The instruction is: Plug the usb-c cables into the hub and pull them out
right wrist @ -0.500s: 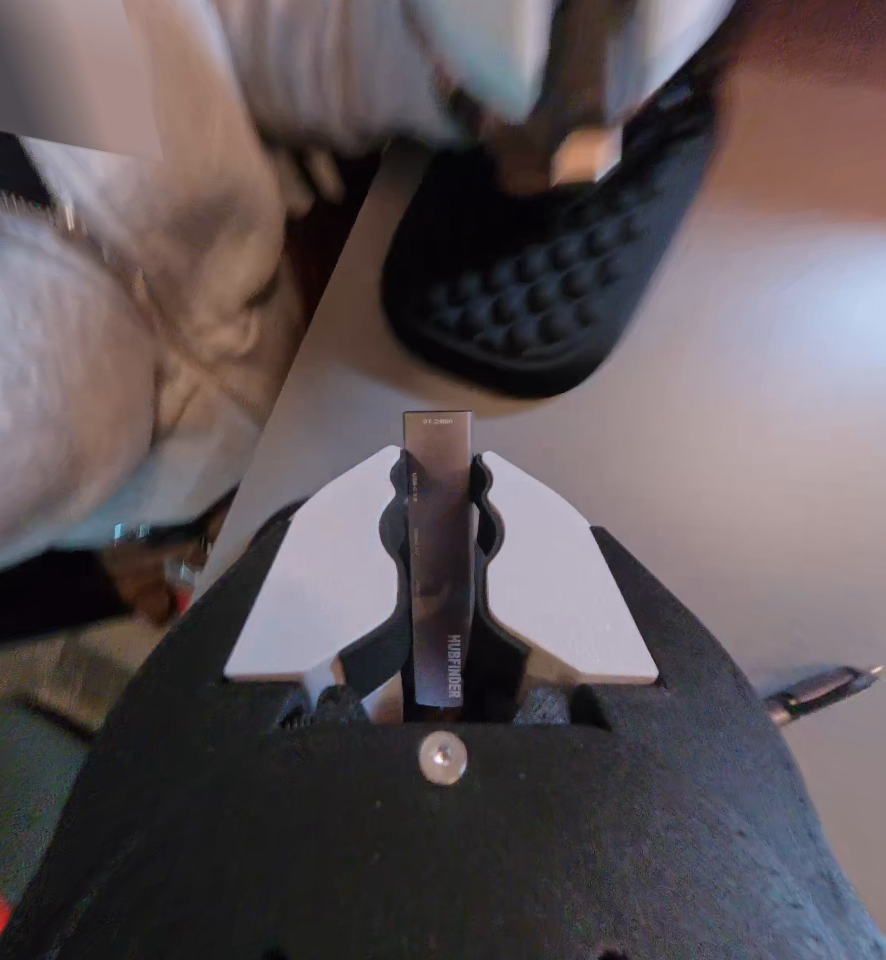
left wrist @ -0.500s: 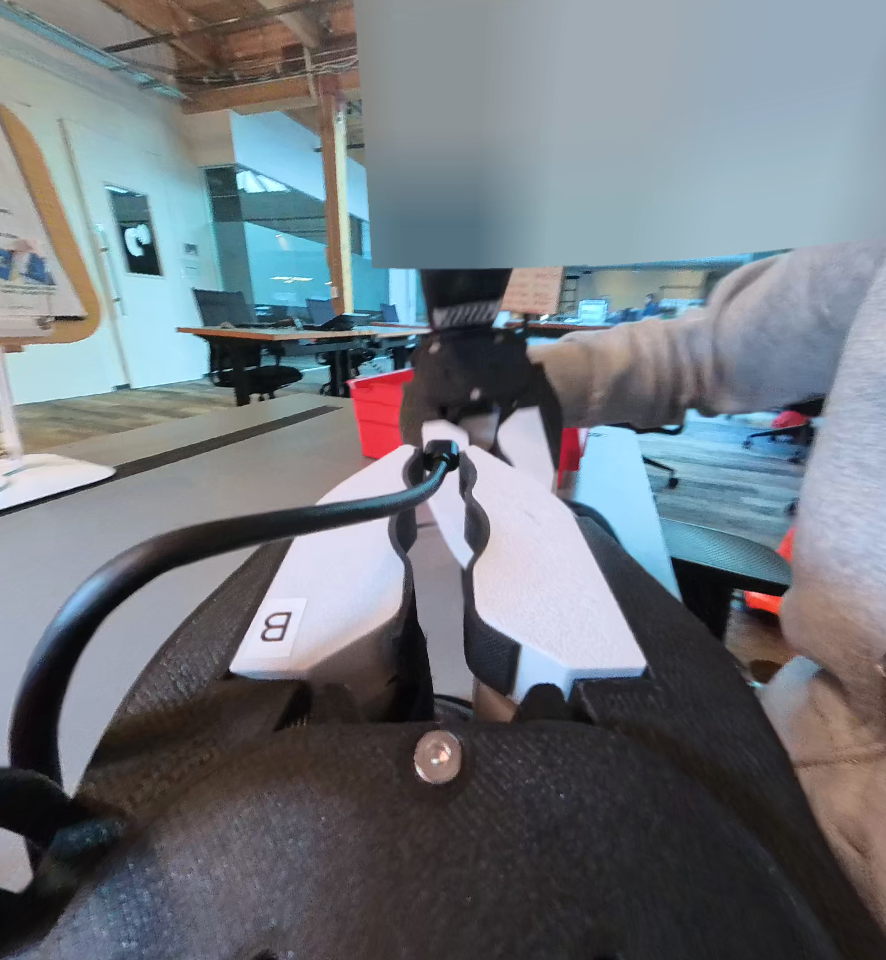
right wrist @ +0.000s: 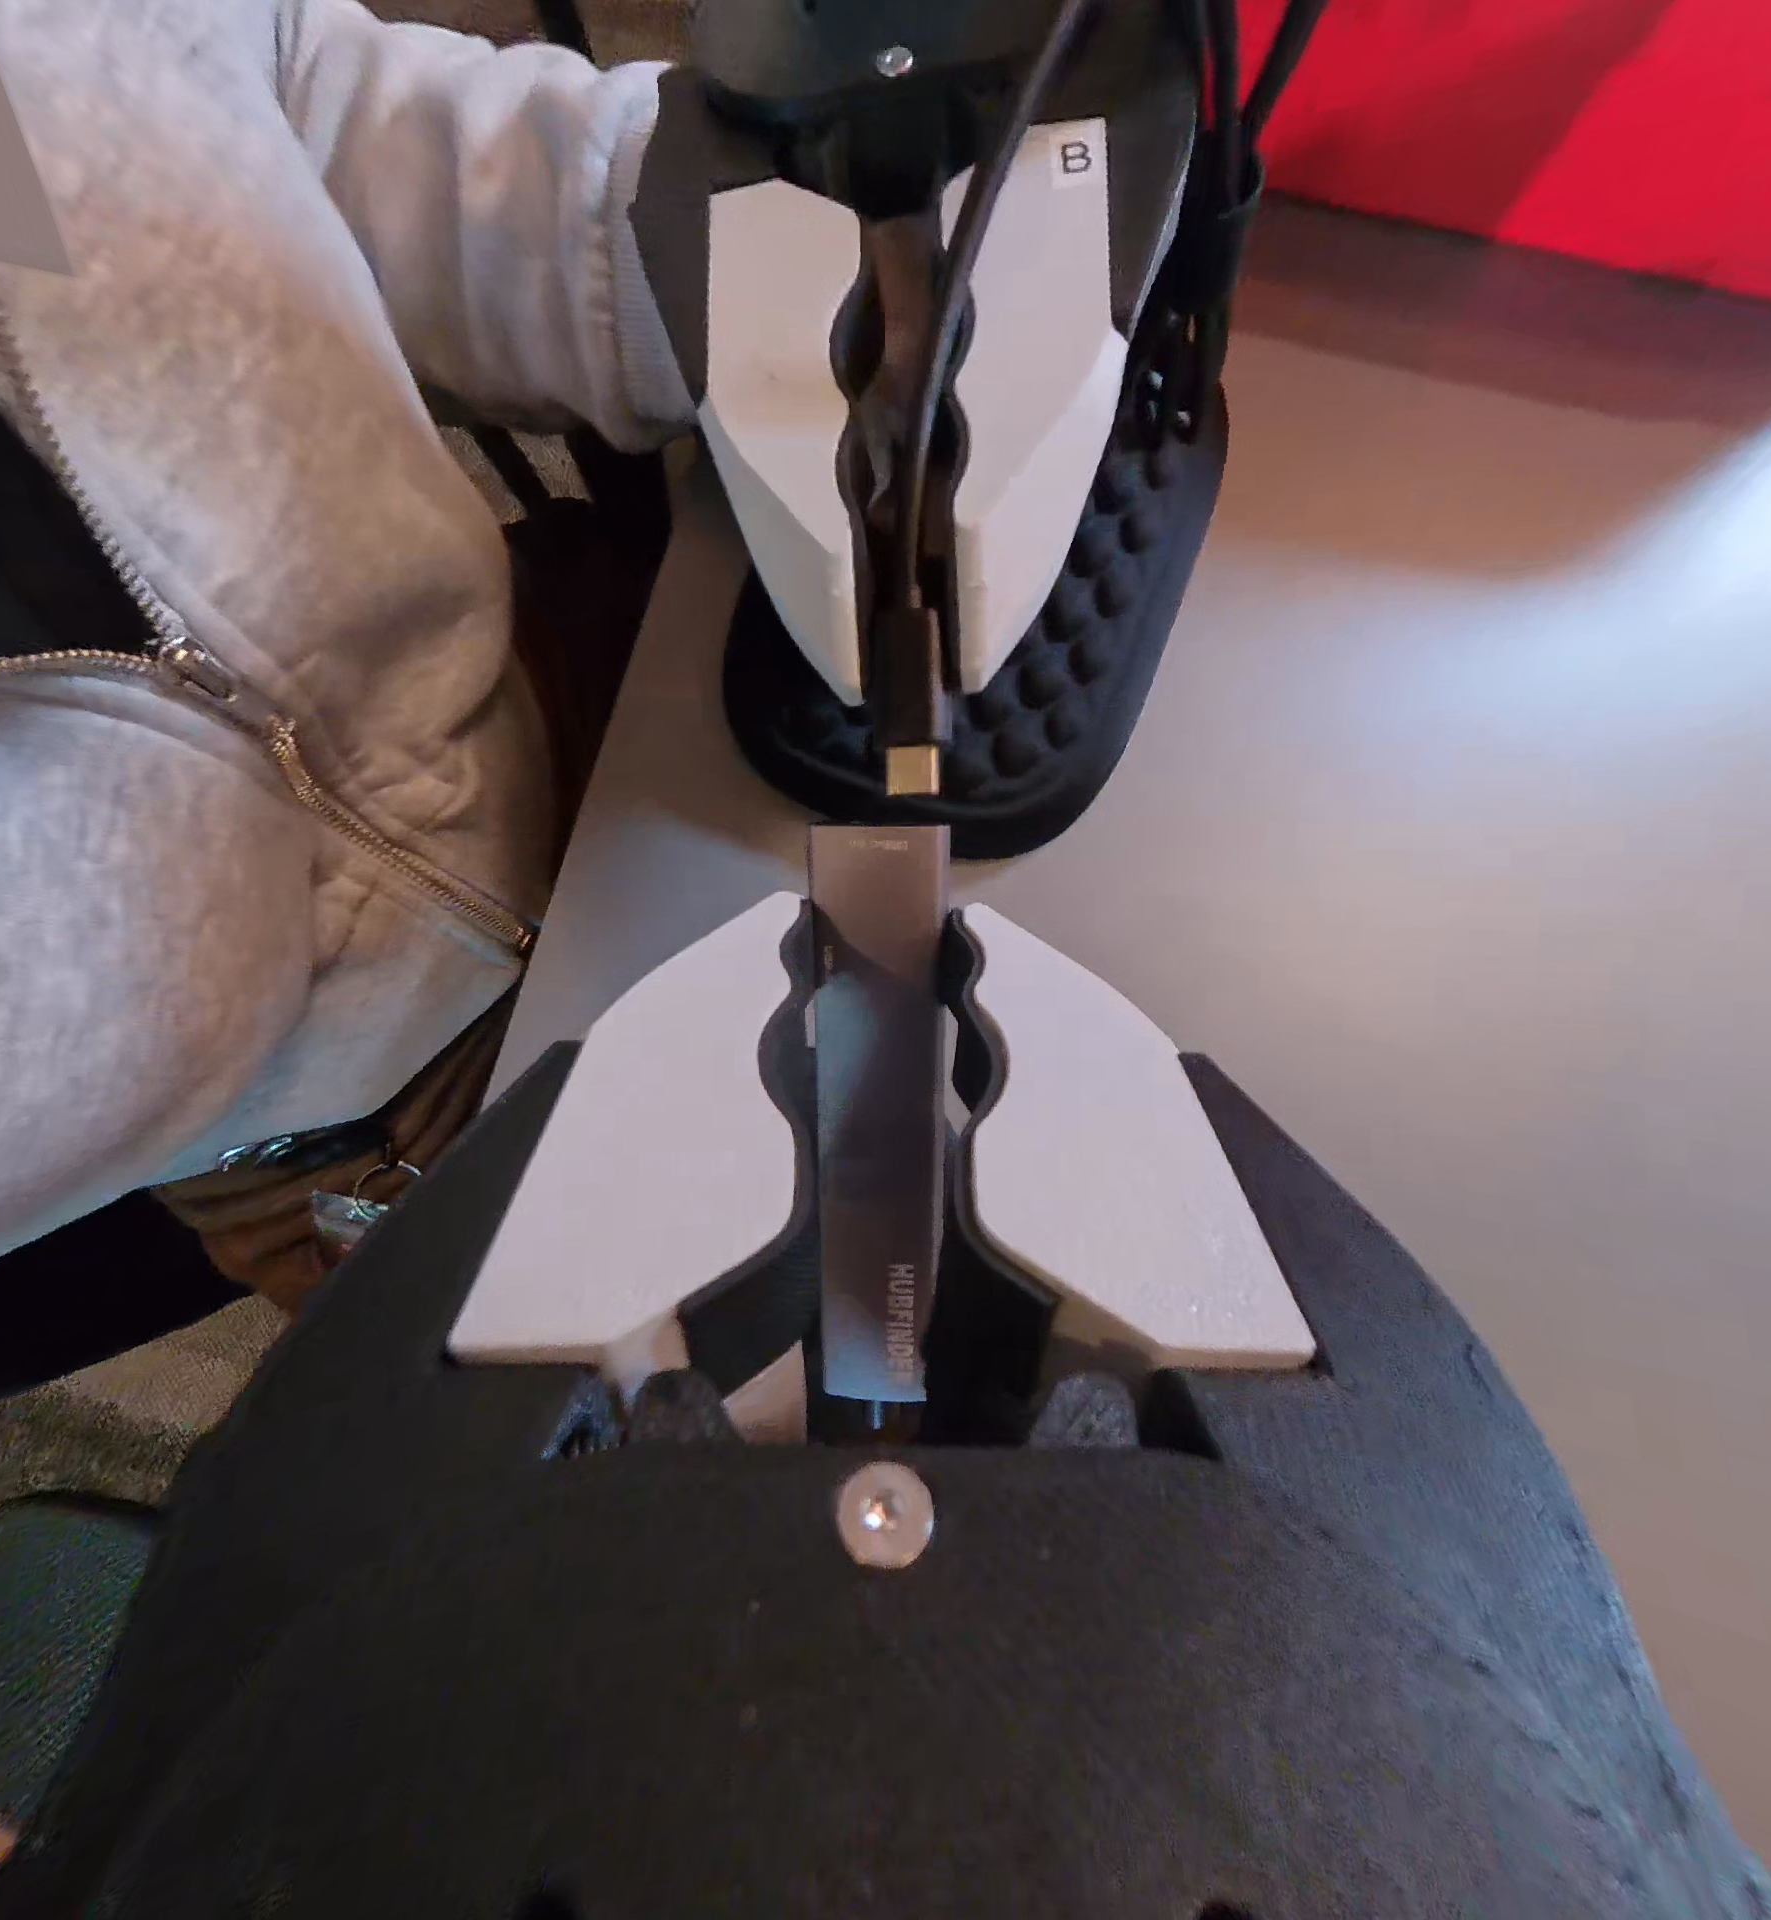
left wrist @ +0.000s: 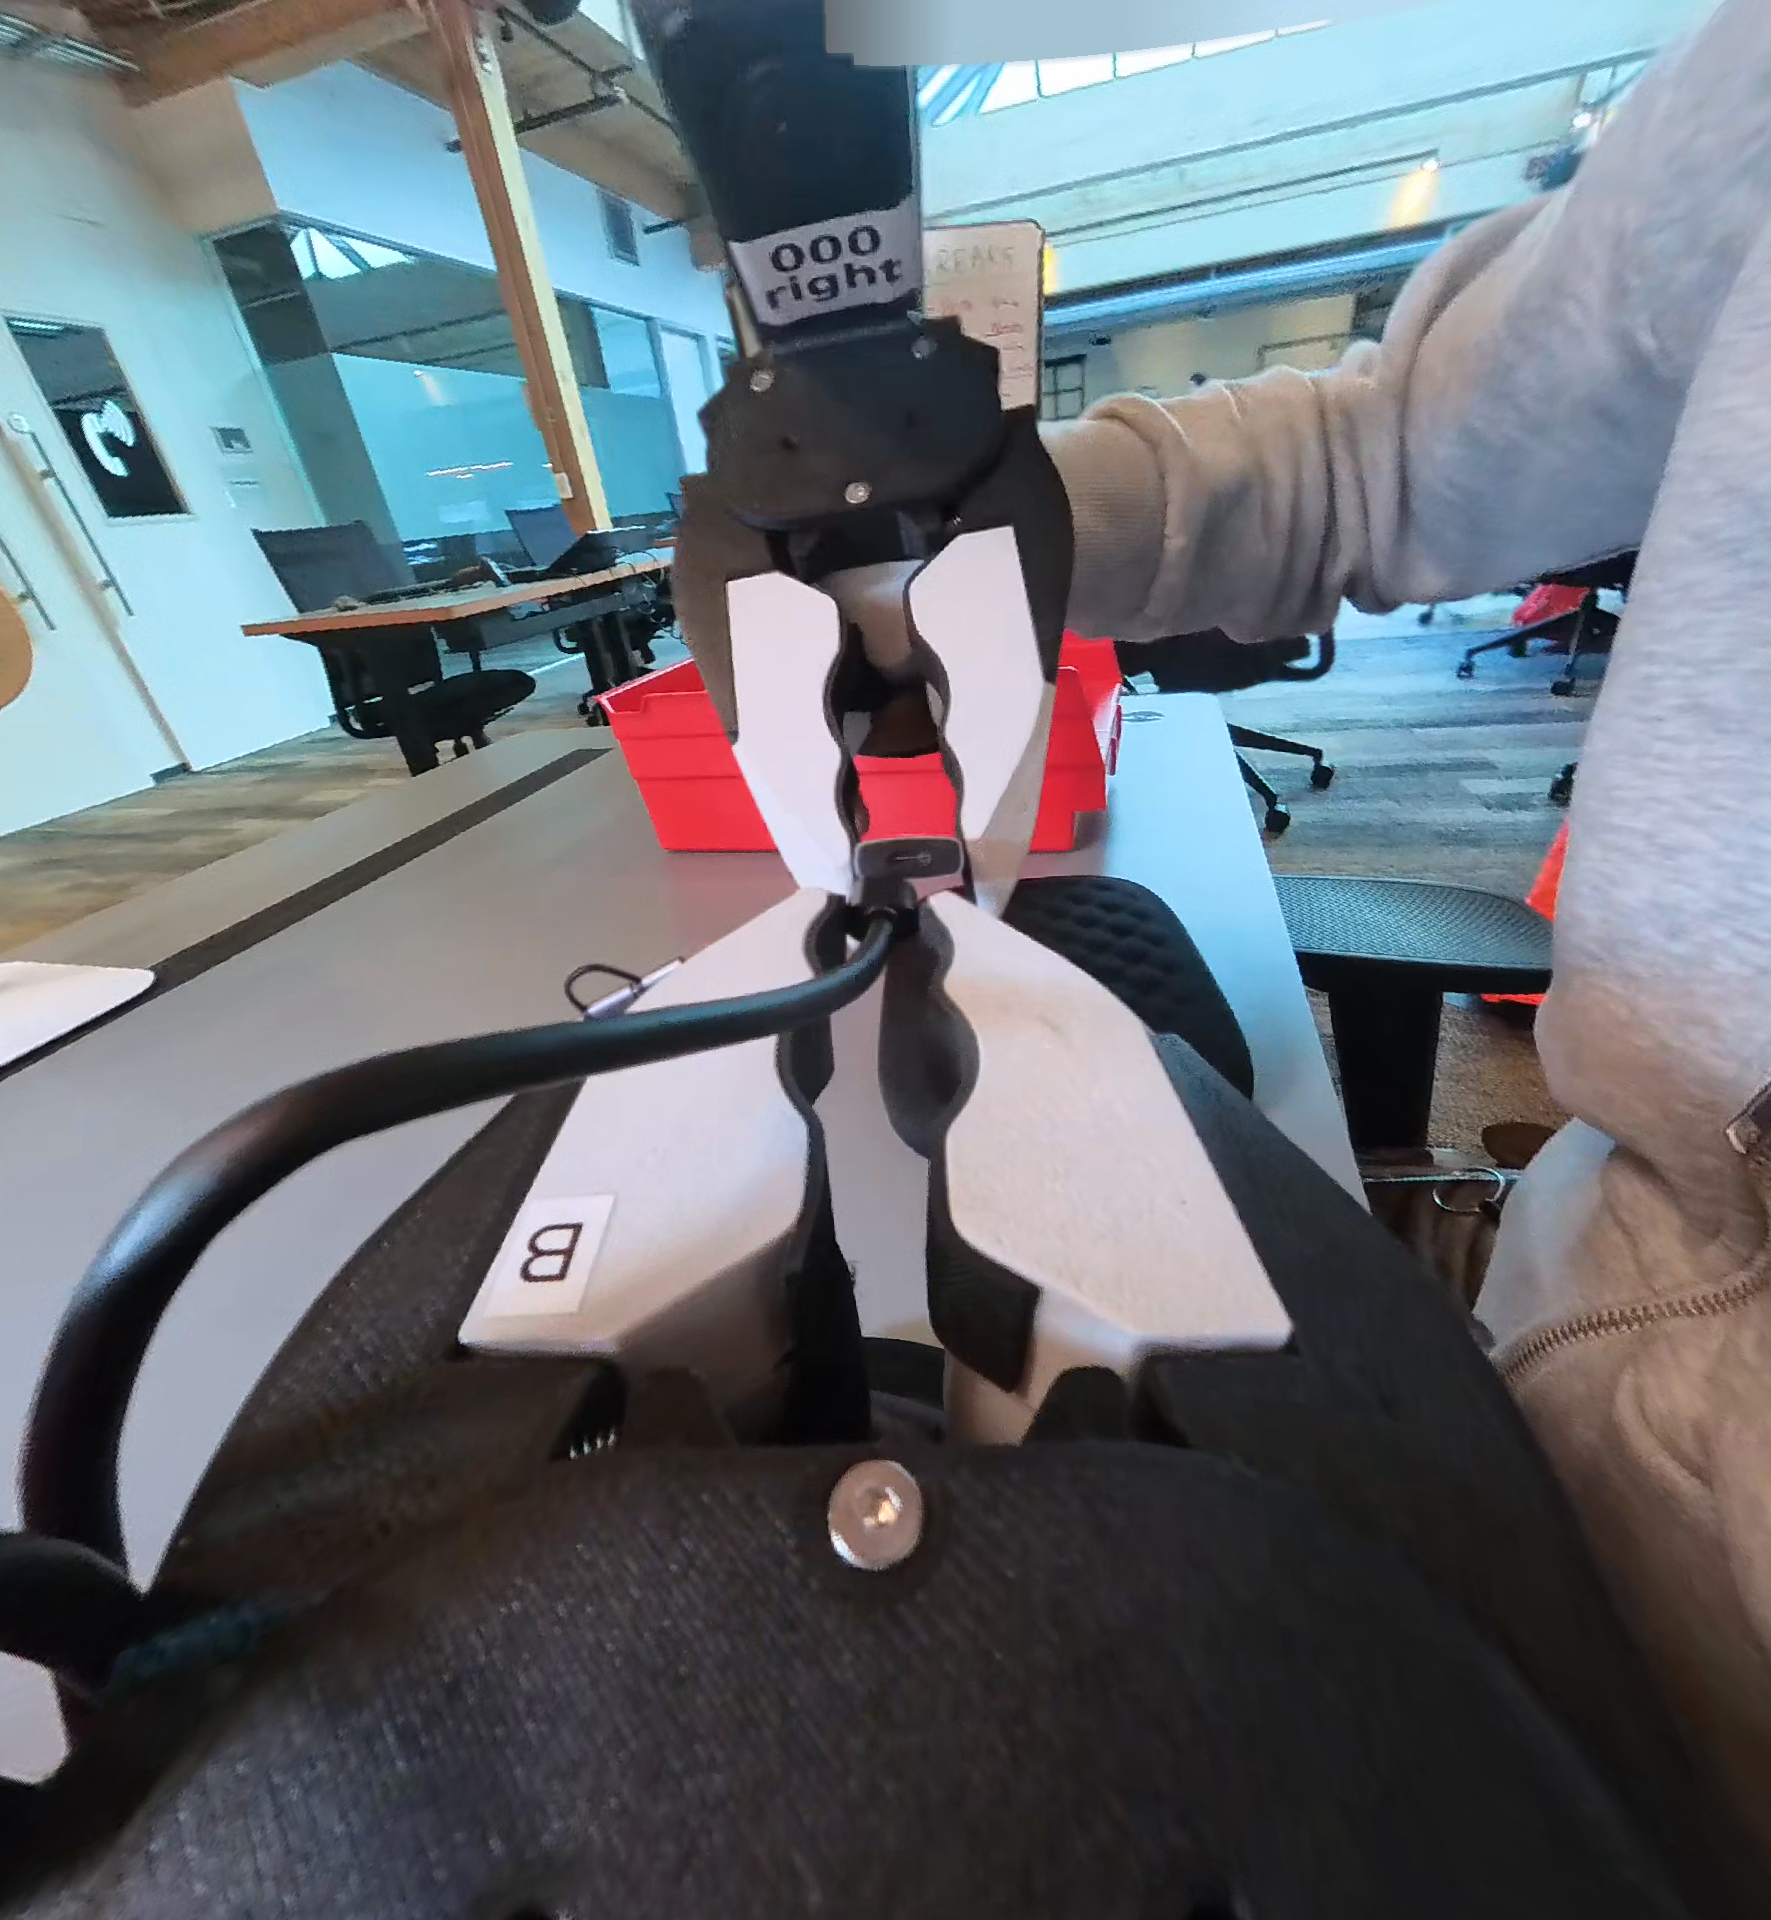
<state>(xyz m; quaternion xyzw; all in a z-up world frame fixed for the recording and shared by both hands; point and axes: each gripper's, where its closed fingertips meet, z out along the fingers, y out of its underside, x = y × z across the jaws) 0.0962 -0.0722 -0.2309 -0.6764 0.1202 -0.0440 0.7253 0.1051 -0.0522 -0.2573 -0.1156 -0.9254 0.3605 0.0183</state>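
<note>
Open-plan office, grey table [left wrist: 361, 997], cable and hub held tip to tip in mid-air above it

The hub [right wrist: 876, 1101] sits clamped lengthwise in the right gripper [right wrist: 876, 925]; just beyond its far end, not yet touching, the usb-c plug [right wrist: 912, 727] is pinched in the closed left gripper [left wrist: 876, 920], its black cable [left wrist: 424, 1070] looping off left. Insertion looks imminent, pulling out remains. A second cable end [left wrist: 616, 992] lies on the table, a red bin [left wrist: 683, 758] farther off

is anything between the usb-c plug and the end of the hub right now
Nothing visible. The usb-c plug, held in the left tongs, points at the end of the hub, which is clamped in the right tongs. Only an open gap over the black pad separates them.
</note>
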